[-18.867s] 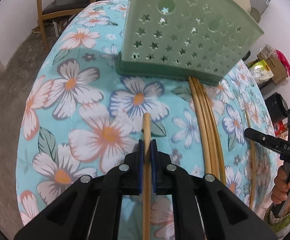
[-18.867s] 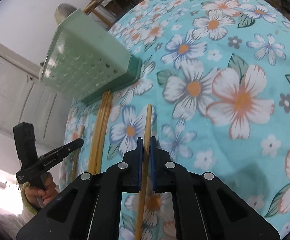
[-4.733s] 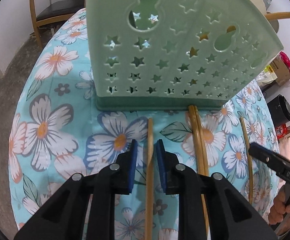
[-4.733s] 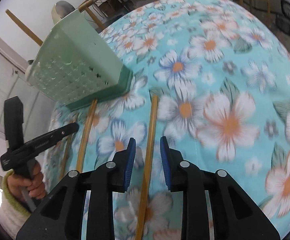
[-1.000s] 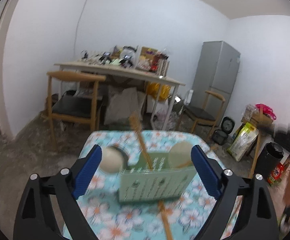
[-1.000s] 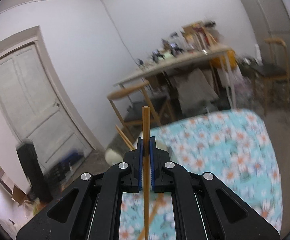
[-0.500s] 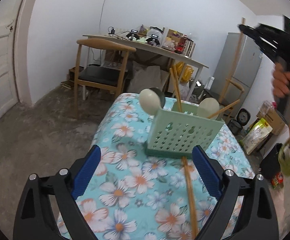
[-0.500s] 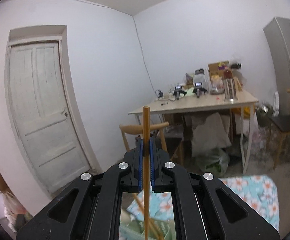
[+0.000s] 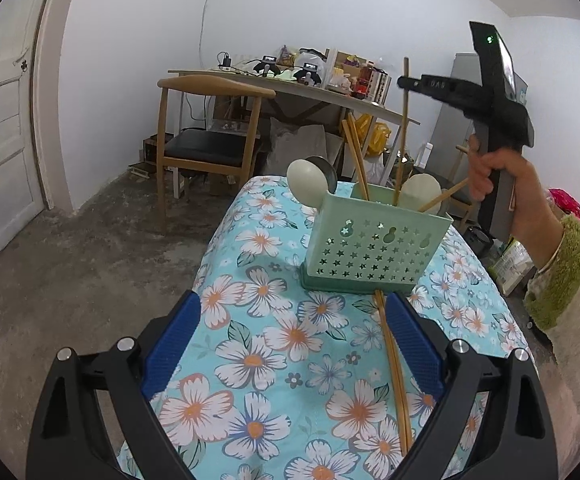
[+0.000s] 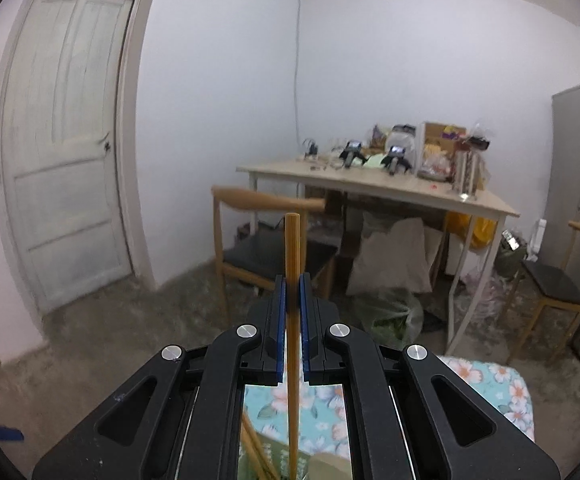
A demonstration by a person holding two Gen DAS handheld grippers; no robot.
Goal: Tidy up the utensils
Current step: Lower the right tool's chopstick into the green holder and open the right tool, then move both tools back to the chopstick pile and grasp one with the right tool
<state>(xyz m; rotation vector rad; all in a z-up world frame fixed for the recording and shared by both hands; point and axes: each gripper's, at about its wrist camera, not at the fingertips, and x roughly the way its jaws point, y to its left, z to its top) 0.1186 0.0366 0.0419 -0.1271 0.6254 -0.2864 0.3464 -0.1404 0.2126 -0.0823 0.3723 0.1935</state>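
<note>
Your right gripper (image 10: 290, 308), fingers clamped on a chopstick (image 10: 292, 248), is now lowering it into the holder (image 9: 374, 248), while your left gripper (image 9: 290, 344) is hanging open.

Upright wooden chopstick (image 10: 292, 264) above green star-holed basket (image 9: 370, 248), two chopsticks (image 9: 394, 364) lying before it

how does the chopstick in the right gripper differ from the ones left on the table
The held chopstick stands upright in the air over the green basket; the table chopsticks lie flat on the floral cloth. The right gripper clamps the held chopstick; the table chopsticks lie untouched. Both look like plain light wood.
</note>
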